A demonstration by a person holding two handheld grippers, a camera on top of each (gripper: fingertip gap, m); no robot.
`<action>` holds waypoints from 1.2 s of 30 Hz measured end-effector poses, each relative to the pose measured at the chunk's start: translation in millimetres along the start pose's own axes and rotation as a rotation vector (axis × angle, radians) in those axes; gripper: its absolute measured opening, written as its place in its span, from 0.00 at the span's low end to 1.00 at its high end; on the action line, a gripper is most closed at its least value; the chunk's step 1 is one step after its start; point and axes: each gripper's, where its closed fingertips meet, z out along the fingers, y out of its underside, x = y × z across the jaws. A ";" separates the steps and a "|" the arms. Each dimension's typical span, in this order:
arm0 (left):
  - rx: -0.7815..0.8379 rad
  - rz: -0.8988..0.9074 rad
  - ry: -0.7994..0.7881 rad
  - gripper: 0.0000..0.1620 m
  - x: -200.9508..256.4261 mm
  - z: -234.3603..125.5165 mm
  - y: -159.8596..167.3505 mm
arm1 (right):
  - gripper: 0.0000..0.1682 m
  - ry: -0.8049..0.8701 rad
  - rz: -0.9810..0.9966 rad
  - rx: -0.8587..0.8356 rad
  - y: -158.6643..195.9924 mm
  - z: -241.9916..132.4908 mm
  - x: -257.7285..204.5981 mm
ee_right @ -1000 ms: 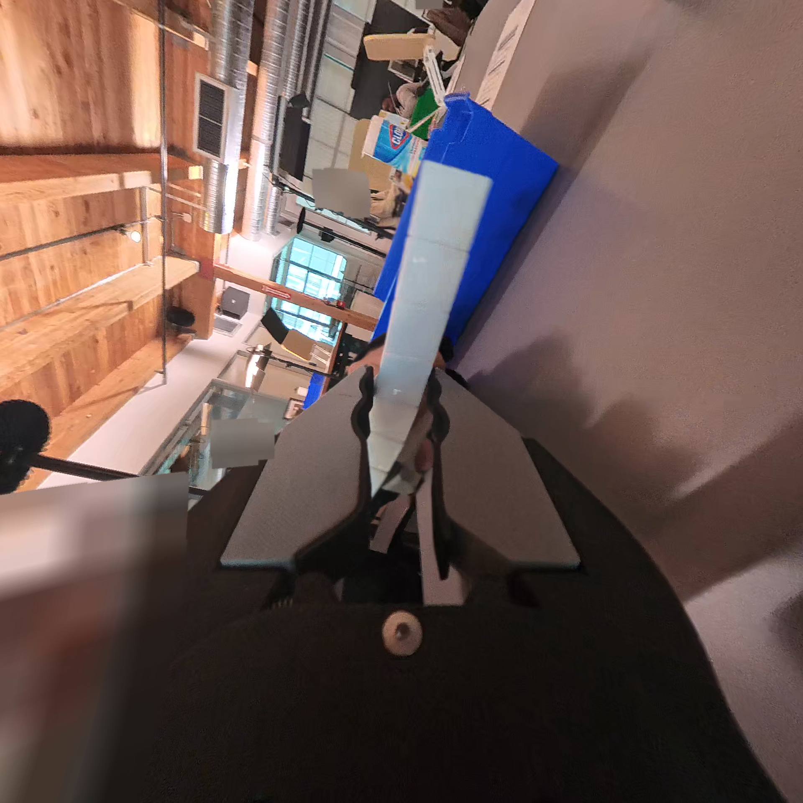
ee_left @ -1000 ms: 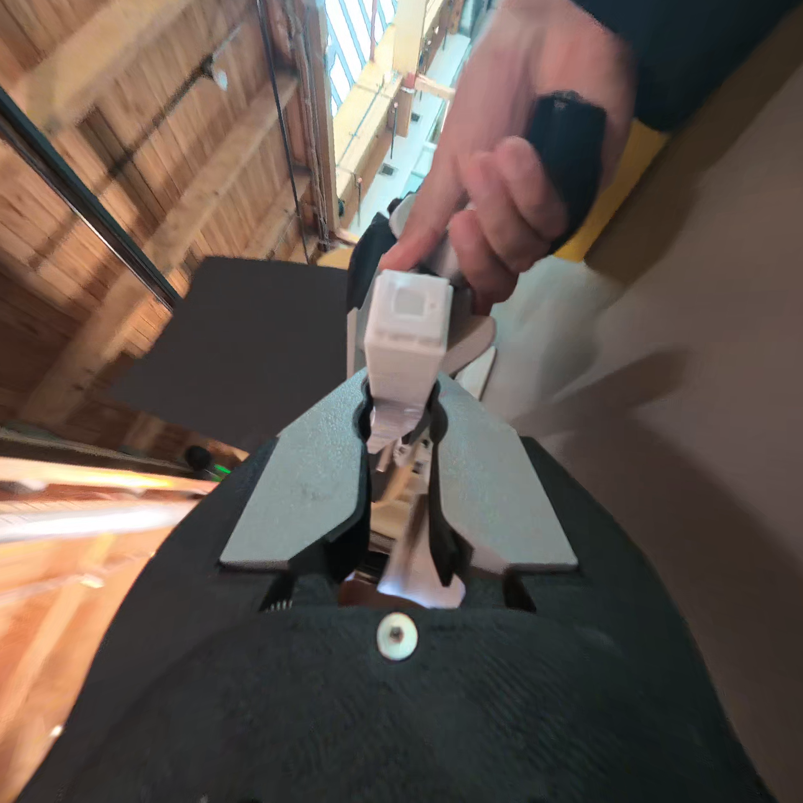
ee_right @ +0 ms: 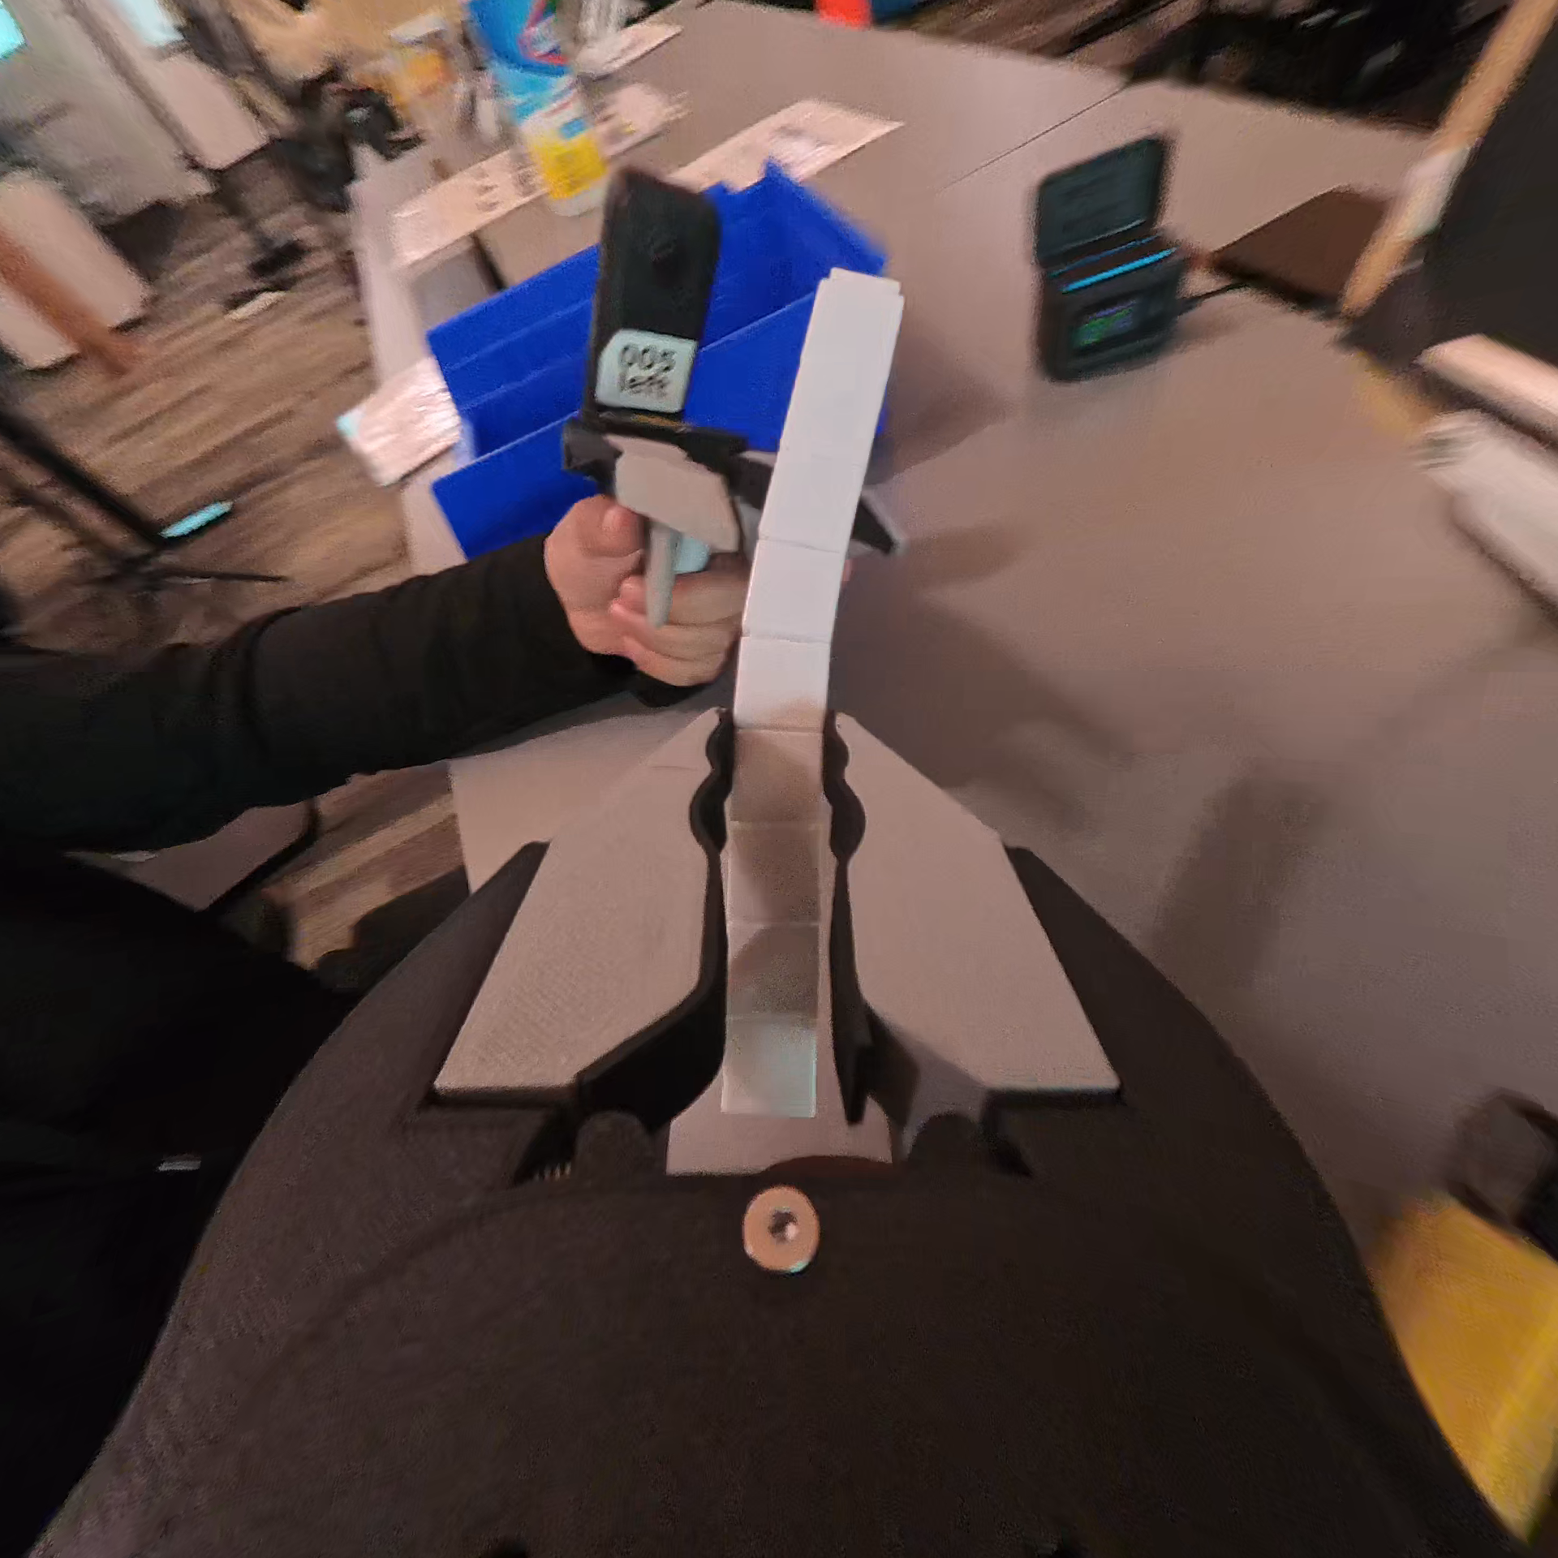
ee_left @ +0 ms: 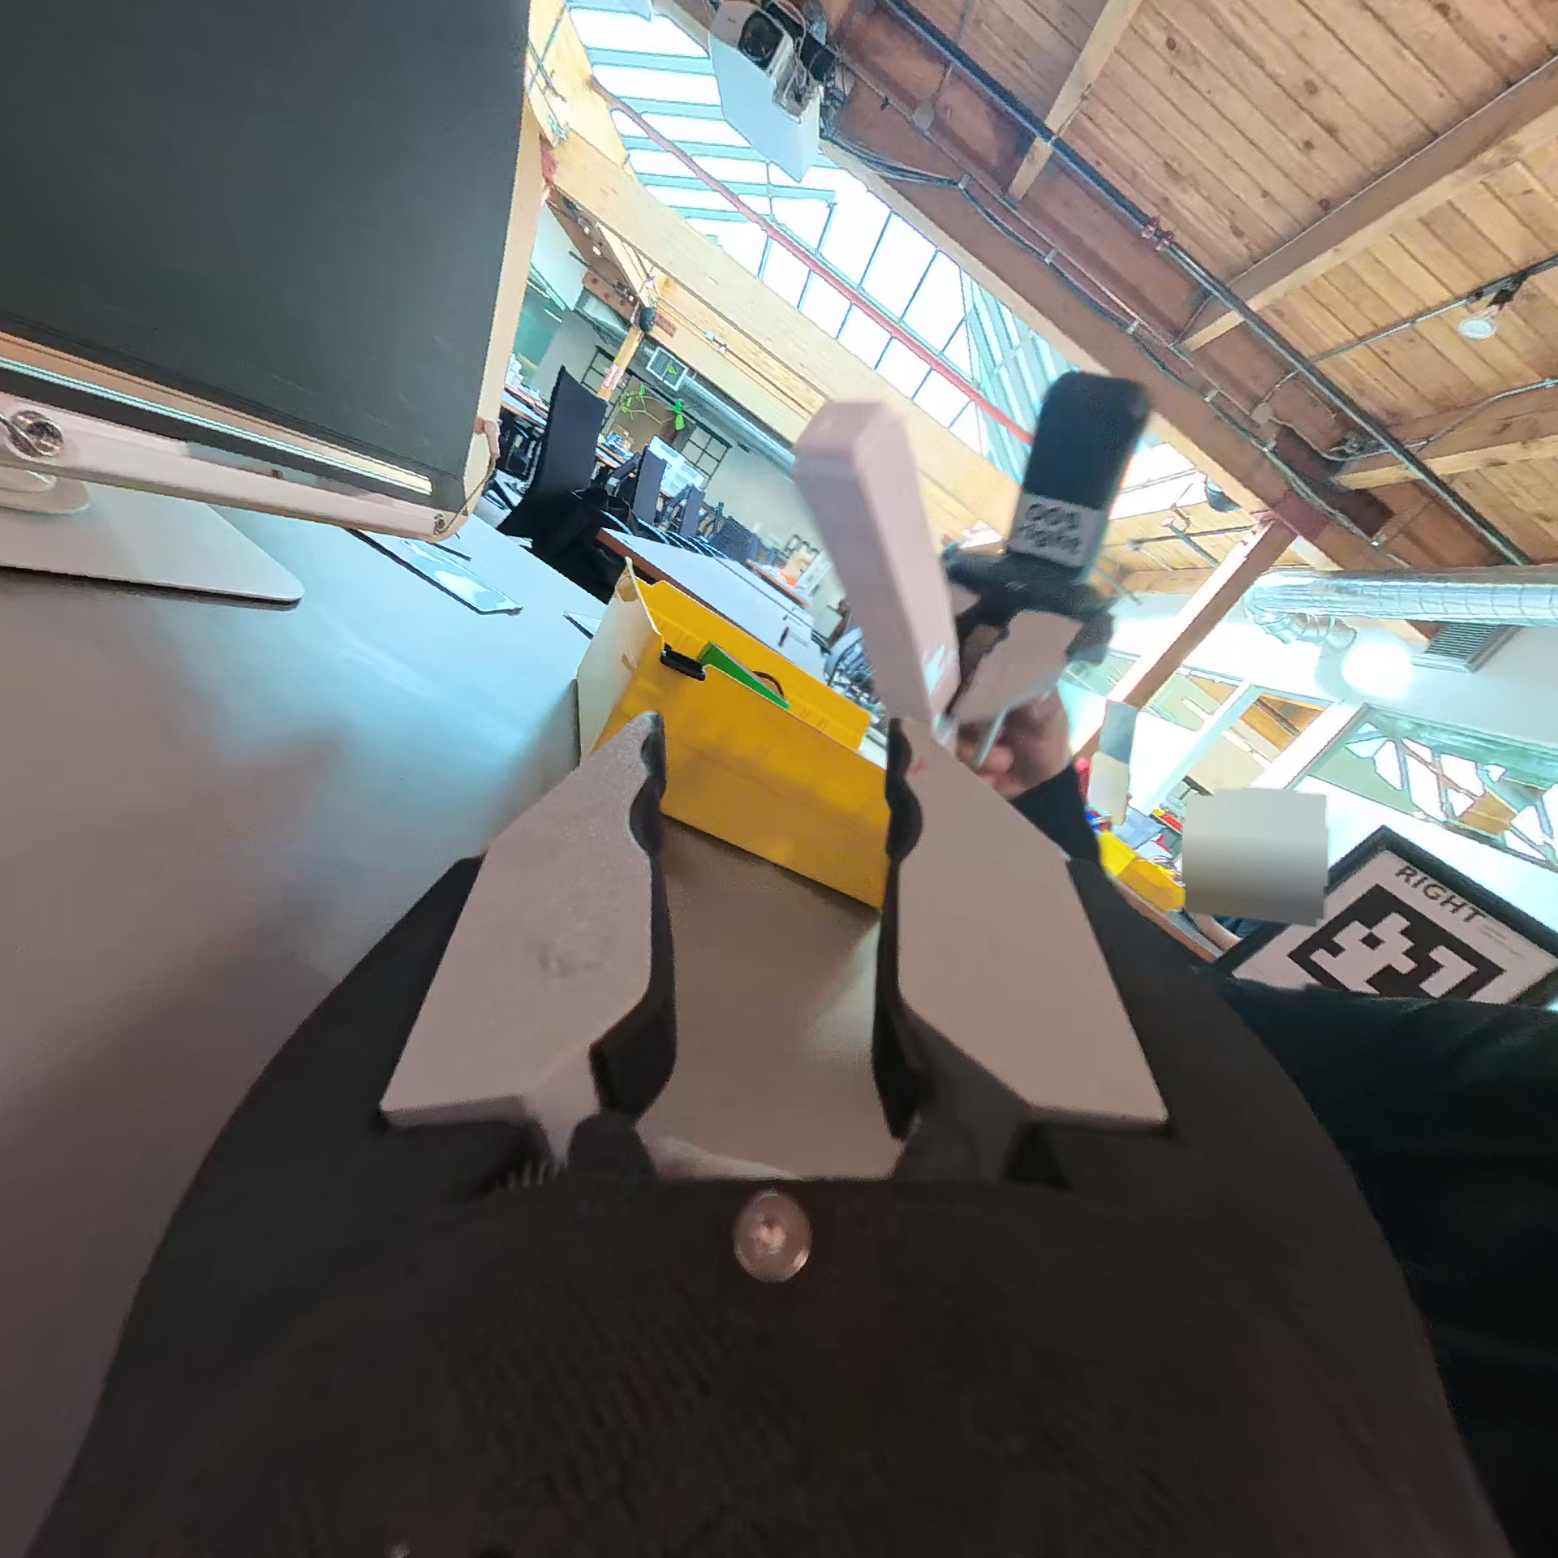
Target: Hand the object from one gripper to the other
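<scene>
Now parted and empty: the left tool (ee_left: pixel 771 742), grey fingers spread wide, with only a yellow plastic bin (ee_left: pixel 759 784) and the grey counter (ee_left: pixel 253 759) showing through the gap. A second ago, shut on one end of the long white segmented plastic bar (ee_right: pixel 818 472); at present no contact with it at all.

Held instead by the right tool (ee_right: pixel 777 725) alone. Clamped on the bar's lower stretch, both fingers pressed against its sides, the rest sticking up and forward in the air, well above the counter and clear of the blue plastic bin (ee_right: pixel 506 379) behind.

From the right wrist view, the left tool sits off to the left of the bar in the person's hand (ee_right: pixel 641 607). It looks overlapped by the bar there, though the left wrist view shows the bar out ahead of the fingertips, not between them.

Reads as the release step done: one grip given up, the other kept, so the handover looks complete, left to right. Probably little left but to draw the two tools apart. Worth minding the long free end, likely to pivot in a grip so near one end.
</scene>
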 end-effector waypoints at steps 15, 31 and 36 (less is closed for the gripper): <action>-0.185 0.103 -0.145 0.29 -29.4 4.4 41.0 | 0.14 0.785 0.144 -0.502 140.8 -221.7 138.9; -0.313 0.270 -0.227 0.35 -28.6 7.6 58.1 | 0.31 0.388 0.048 -0.039 23.3 3.5 53.6; -0.397 0.448 -0.358 0.39 -15.0 4.9 69.0 | 0.29 0.504 0.002 0.010 47.3 71.9 109.3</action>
